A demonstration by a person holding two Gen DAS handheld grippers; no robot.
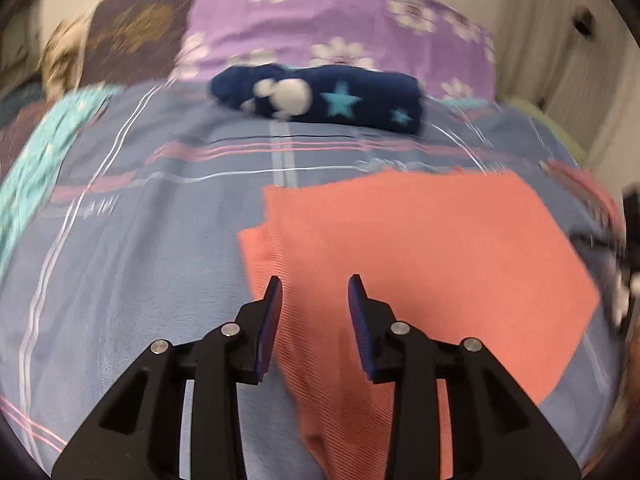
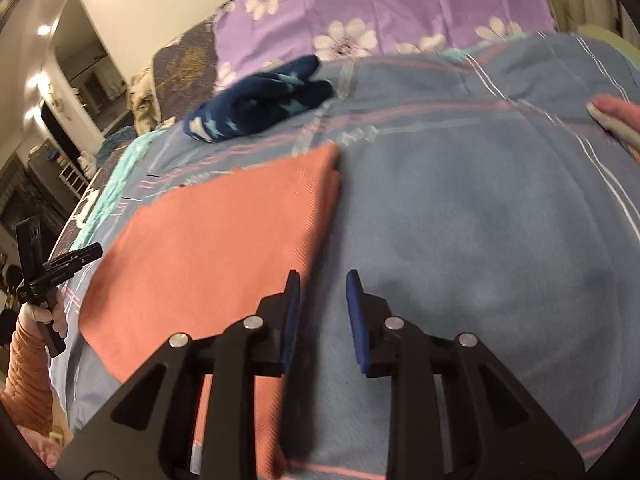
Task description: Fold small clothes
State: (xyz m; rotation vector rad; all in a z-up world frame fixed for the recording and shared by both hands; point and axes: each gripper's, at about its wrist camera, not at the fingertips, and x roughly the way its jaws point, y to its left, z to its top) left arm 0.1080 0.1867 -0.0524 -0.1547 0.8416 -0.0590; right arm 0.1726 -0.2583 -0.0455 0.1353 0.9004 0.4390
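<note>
**Both grippers released over the folded salmon cloth**

The left wrist view is smeared, so the far bedding patterns are hard to read. The left gripper stands parted and empty above the salmon cloth, whose near end is hidden beneath its fingers. The cloth lies flat on the blue striped bedspread, its long axis running away from the jaws. The right gripper is likewise parted, empty, straddling the cloth's right edge. Beyond both lies a navy star-print garment, before a purple floral pillow.

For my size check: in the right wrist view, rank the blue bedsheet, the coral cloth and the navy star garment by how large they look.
1. blue bedsheet
2. coral cloth
3. navy star garment, which lies farther from the camera, so its true size is unsure.
</note>
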